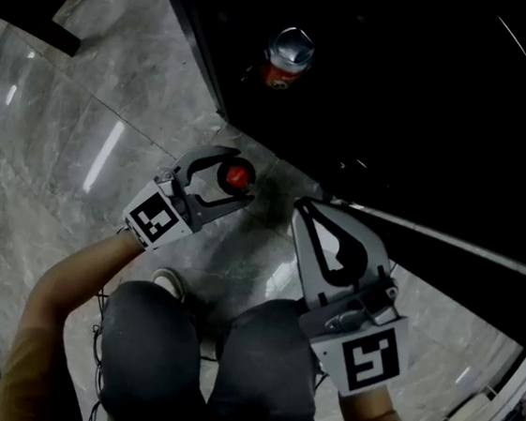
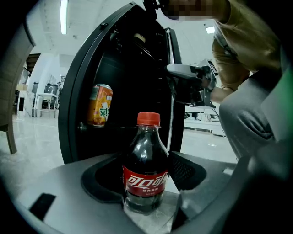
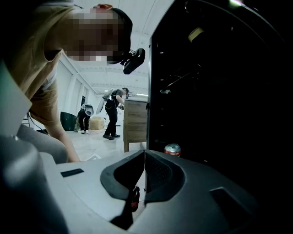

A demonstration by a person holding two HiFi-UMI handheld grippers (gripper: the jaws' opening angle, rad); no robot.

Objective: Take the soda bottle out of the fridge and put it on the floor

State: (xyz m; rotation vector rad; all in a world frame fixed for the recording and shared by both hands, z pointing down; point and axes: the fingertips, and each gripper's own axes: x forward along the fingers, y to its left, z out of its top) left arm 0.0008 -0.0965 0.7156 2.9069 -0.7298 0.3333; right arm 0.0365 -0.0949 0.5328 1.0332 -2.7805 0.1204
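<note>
The soda bottle (image 2: 145,171), dark cola with a red cap and red label, stands upright on the marble floor (image 1: 83,137) in front of the open black fridge (image 1: 397,107). My left gripper (image 1: 234,178) is shut on the soda bottle, one jaw pad on each side of its body (image 2: 145,183). From above, only the bottle's red cap (image 1: 239,176) shows between the curved fingers. My right gripper (image 1: 304,206) is to the right of it, near my knee, shut with its jaws meeting and nothing held (image 3: 145,155). Through the slit below its tips I see the bottle (image 3: 134,199).
A red can (image 1: 288,57) stands inside the fridge, low down (image 3: 172,149). An orange can (image 2: 99,105) sits on a shelf of the fridge door. My knees (image 1: 199,358) are just behind the grippers. Two people (image 3: 112,112) work far off beside a wooden cabinet (image 3: 136,123).
</note>
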